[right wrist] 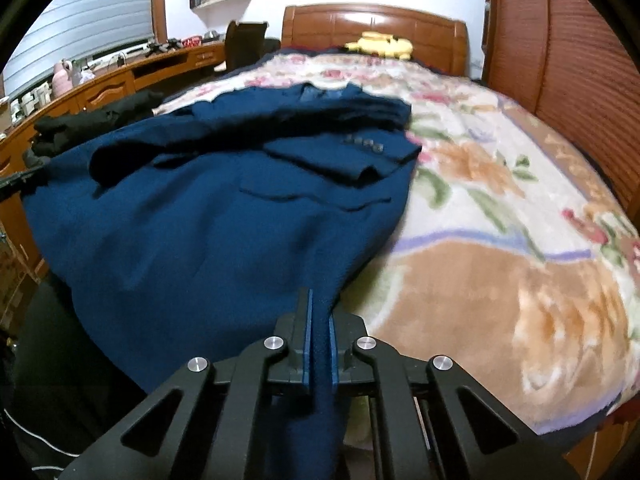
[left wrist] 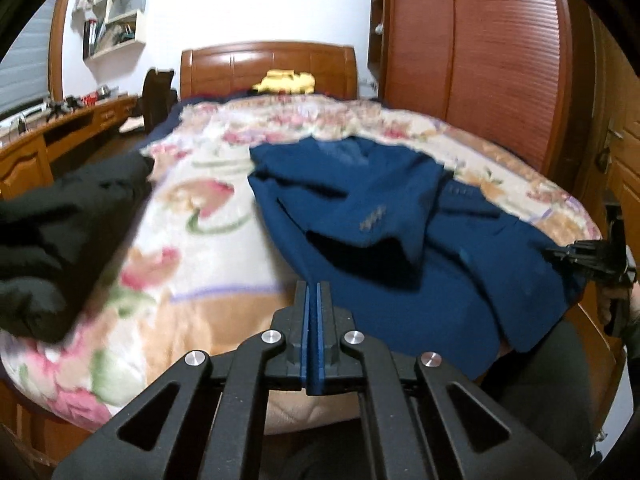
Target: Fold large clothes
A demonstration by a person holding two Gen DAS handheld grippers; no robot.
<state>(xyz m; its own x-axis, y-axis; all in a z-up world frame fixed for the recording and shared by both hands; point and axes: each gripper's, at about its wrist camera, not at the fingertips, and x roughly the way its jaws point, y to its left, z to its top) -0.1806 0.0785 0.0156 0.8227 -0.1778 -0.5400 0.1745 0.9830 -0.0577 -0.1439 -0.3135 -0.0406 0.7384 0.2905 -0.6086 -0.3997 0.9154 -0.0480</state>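
Right wrist: right claw (right wrist: pixel 318 320) angled down, pinching blue jacket (right wrist: pixel 192 232) hem; left claw (left wrist: pixel 313 300) pressed together, empty.

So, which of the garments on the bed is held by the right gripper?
The blue jacket: its near hem is pinched in the right gripper. The black garment lies untouched at the bed's far left edge; the yellow one by the headboard.
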